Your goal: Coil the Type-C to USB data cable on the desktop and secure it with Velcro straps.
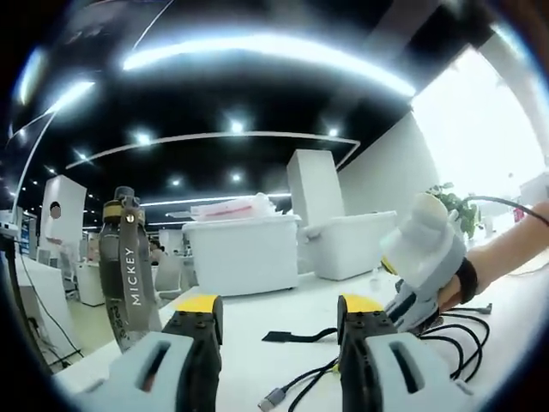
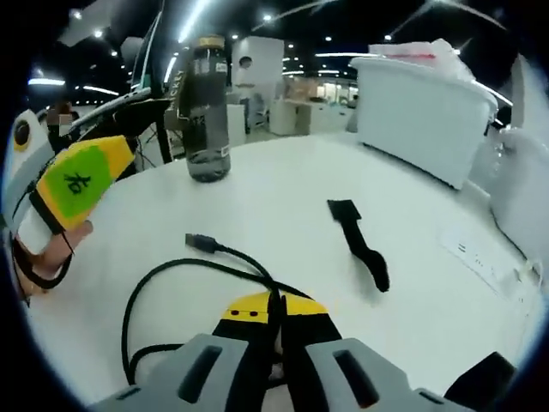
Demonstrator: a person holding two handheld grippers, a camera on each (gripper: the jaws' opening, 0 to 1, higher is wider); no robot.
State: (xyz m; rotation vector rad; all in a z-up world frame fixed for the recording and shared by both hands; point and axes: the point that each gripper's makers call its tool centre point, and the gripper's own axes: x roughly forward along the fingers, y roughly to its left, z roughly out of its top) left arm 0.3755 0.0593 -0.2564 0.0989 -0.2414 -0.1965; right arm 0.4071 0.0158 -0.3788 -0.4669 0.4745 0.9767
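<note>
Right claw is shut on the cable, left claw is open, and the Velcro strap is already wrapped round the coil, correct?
Not quite: the strap is not on the coil. The right gripper view shows it lying loose on the table, apart from the cable. The rest holds: right claw shut on the cable, left claw open.

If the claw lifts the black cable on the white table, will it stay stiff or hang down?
The black cable will probably hang down: it already lies in soft curves on the white table. It looks thin, so probably light. Its free plug end may swing or drag behind the right claw.
</note>
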